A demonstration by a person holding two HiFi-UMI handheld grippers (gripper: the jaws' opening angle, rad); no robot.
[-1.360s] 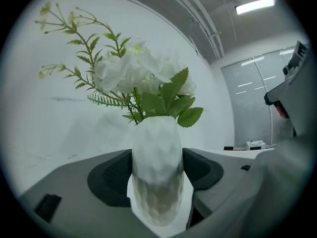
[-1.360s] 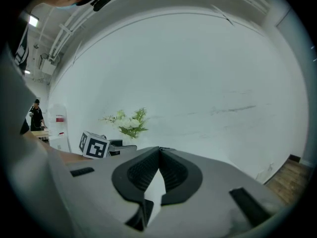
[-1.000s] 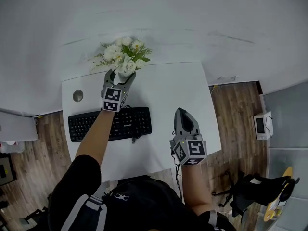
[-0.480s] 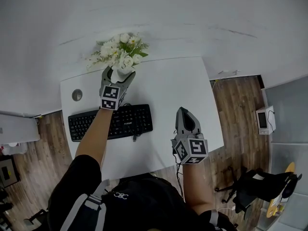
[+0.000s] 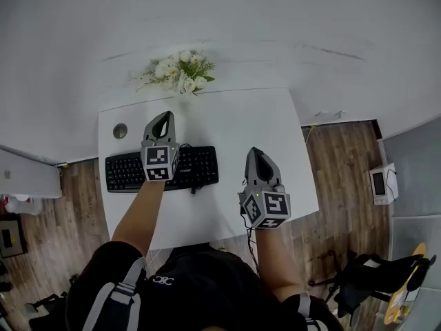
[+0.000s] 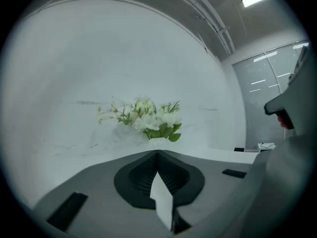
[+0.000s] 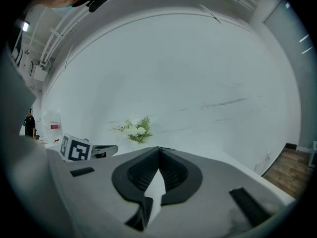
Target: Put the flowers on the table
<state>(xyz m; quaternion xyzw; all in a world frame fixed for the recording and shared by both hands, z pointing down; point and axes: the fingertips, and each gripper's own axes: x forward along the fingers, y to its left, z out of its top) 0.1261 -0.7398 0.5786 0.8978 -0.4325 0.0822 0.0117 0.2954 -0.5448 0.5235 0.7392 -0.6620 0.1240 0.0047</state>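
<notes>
Jaws of the left gripper (image 5: pixel 165 117) are pressed together with nothing between them, and it hovers above the keyboard (image 5: pixel 196 165). The right gripper (image 5: pixel 255 152), just right of the keyboard, is likewise closed and empty. The flowers (image 5: pixel 178 72) stand beyond the keyboard at the far edge of the table (image 5: pixel 234 116), close against the white wall and well apart from both grippers.

By my judgement the placing is done, so doing this step well means a clean finish. Keep both grippers on the near side of the keyboard and avoid any sweep toward the blooms, which look light and easy to topple. The base of the bunch is hard to make out, white on white, so check its footing. If it leans, open the left jaws wide and come in from the keyboard side at the base, not the blooms.
</notes>
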